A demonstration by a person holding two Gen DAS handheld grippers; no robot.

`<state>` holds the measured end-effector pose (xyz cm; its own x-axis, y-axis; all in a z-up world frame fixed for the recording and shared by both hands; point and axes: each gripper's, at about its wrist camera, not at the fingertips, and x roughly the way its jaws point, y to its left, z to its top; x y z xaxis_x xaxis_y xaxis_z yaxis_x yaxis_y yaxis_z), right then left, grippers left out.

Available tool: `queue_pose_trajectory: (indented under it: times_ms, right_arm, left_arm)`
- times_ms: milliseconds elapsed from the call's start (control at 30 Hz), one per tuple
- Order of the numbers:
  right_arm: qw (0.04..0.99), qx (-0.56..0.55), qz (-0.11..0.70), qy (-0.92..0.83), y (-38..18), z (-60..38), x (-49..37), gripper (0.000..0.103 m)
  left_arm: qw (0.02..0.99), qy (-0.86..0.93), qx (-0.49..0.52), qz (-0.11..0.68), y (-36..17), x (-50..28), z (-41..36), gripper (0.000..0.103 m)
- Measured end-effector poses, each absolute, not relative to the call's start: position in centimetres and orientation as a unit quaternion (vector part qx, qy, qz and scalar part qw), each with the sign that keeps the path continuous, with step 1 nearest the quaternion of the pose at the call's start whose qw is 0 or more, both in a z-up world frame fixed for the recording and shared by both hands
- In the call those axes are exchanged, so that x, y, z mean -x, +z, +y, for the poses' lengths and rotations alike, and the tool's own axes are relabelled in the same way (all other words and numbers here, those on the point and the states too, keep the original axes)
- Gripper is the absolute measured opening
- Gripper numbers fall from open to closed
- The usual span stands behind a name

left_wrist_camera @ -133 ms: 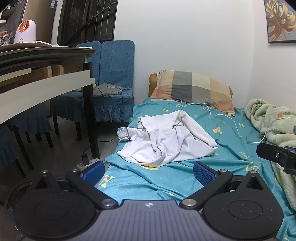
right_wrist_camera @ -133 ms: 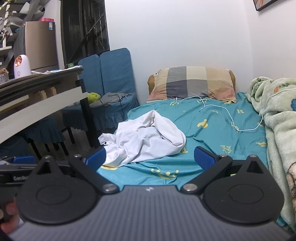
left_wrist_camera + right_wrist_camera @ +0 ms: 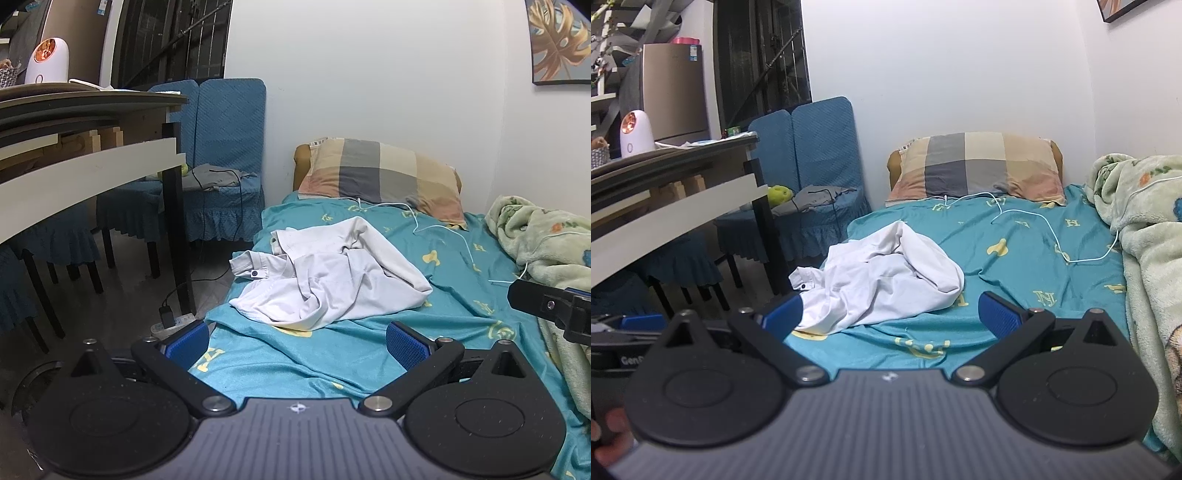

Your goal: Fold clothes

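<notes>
A crumpled white shirt lies in a heap on the teal bedsheet, near the bed's left edge, a cuff with a dark button hanging toward the floor. My left gripper is open above the near end of the bed, short of the shirt, with nothing between its blue pads. My right gripper is open too, empty, its left pad close in front of the shirt's near hem. The right gripper's black body shows at the right edge of the left wrist view.
A checked pillow sits at the bed's head with a white cable trailing across the sheet. A green fleece blanket is piled along the right. A table and blue-covered chairs stand left; a power strip lies on the floor.
</notes>
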<state>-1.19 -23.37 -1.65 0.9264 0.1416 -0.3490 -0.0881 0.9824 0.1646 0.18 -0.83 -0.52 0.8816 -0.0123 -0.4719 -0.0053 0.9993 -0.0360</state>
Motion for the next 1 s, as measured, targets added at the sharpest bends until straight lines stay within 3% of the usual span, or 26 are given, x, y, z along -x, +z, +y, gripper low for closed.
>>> queue_pose_trajectory:
  times_ms: [1000]
  right_arm:
    - [0.982, -0.061, 0.174, 0.047, -1.7, -22.9, 0.9, 0.103]
  left_arm:
    - [0.969, -0.002, 0.029, 0.245, -0.9, -0.5, -0.5, 0.103]
